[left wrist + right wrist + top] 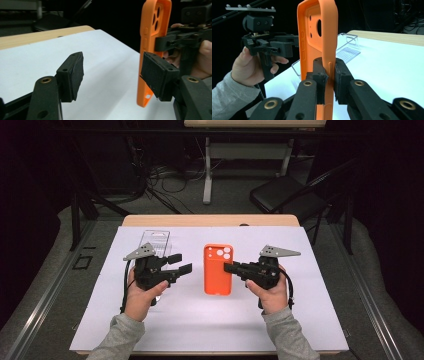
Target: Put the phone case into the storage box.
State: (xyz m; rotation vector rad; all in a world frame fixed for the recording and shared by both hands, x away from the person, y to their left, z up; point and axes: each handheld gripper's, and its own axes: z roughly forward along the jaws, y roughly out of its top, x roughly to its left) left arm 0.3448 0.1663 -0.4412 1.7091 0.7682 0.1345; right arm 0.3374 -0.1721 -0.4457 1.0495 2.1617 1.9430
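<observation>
I am holding an orange phone case [217,269] over the middle of a white sheet [300,320] covering the wooden bench [210,220]. My right tool [231,267] is gripping the case's right long edge, its jaws closed onto the rim; in the right gripper view the case [317,42] is standing on edge between the two black pads [321,82], camera cut-outs near the top. My left tool [183,263], just left of the case and not touching it, is standing with its jaws spread wide and nothing between them; in the left gripper view the case [150,50] is rising beyond the right-hand pad [157,72]. A clear plastic package [155,240] is lying on the sheet left of the case, behind the left tool.
</observation>
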